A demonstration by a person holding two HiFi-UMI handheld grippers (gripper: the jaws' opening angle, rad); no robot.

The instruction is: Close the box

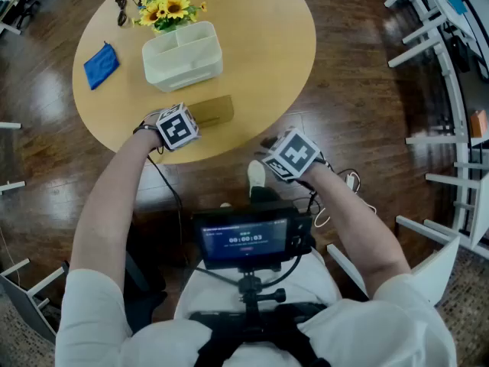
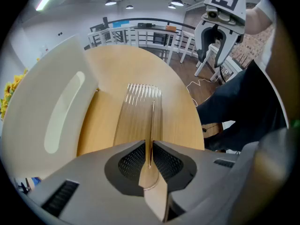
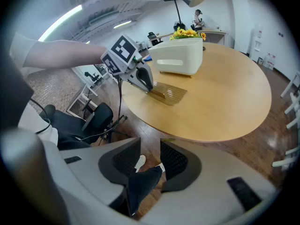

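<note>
An open white box (image 1: 183, 54) with a divider stands on the round wooden table (image 1: 267, 44). Its flat, clear ribbed lid (image 1: 214, 110) lies on the table just in front of it. My left gripper (image 1: 192, 122) is shut on the lid's near edge; the left gripper view shows the thin lid (image 2: 140, 110) pinched between the jaws of the left gripper (image 2: 151, 146), with the box wall (image 2: 51, 111) to the left. My right gripper (image 1: 279, 153) hangs off the table's near edge. In its own view the right gripper (image 3: 151, 161) is open and holds nothing, and box (image 3: 180, 57), lid (image 3: 168, 93) and left gripper (image 3: 140, 78) show ahead.
A blue cloth (image 1: 101, 65) lies at the table's left, and yellow flowers (image 1: 168, 8) stand behind the box. White chairs and frames (image 1: 435, 75) line the right side. My leg and shoe (image 1: 257, 178) are below the table edge, over dark wood floor.
</note>
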